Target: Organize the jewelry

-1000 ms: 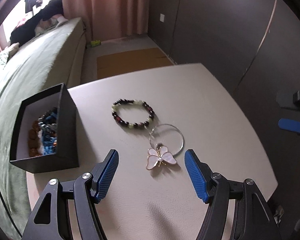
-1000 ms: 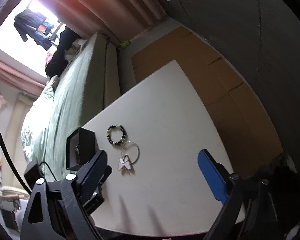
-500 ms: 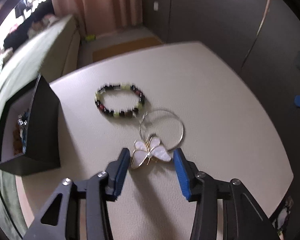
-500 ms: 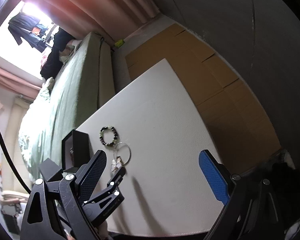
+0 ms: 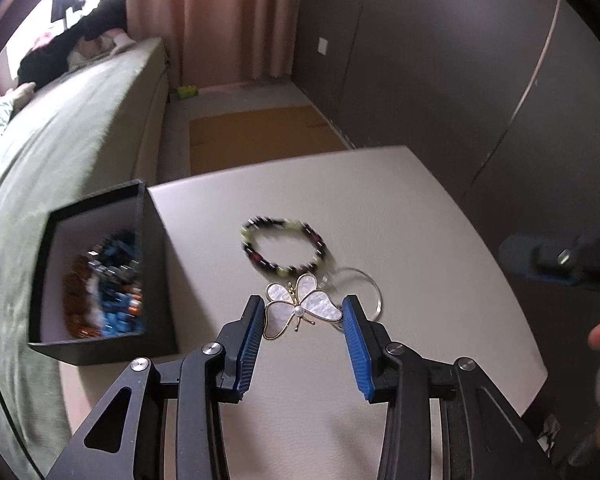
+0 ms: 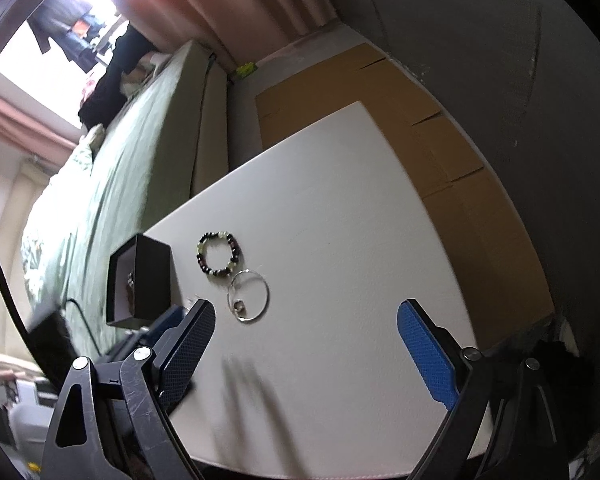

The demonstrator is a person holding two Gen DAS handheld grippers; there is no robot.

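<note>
The left hand-held gripper (image 5: 303, 330) is closed on the butterfly pendant (image 5: 300, 310): the left blue pad (image 5: 252, 330) and the right blue pad touch the two outer wing edges, and the jaws have just been closing with the pendant between them. The pendant's long axis runs left to right across the wings, so it spans the jaw gap squarely. It sits at the pad tips, not deep in the jaws.

The thin hoop (image 5: 366, 288) attached to the pendant trails to the far right of the pads and appears to lie on the desk (image 5: 400, 220). The beaded bracelet (image 5: 284, 246) lies just beyond the pendant, on the far side, close to the hoop.

The black box (image 5: 156, 268), already holding beaded pieces, stands to the left of the left hand-held gripper, near it, with its open top facing up. The coming move therefore runs leftward, with the pendant needing to clear the box's near right wall.

The right hand-held gripper (image 6: 304, 354) stands wide and empty, well on the near side of the jewelry. The left hand is the nearer one to the box.
</note>
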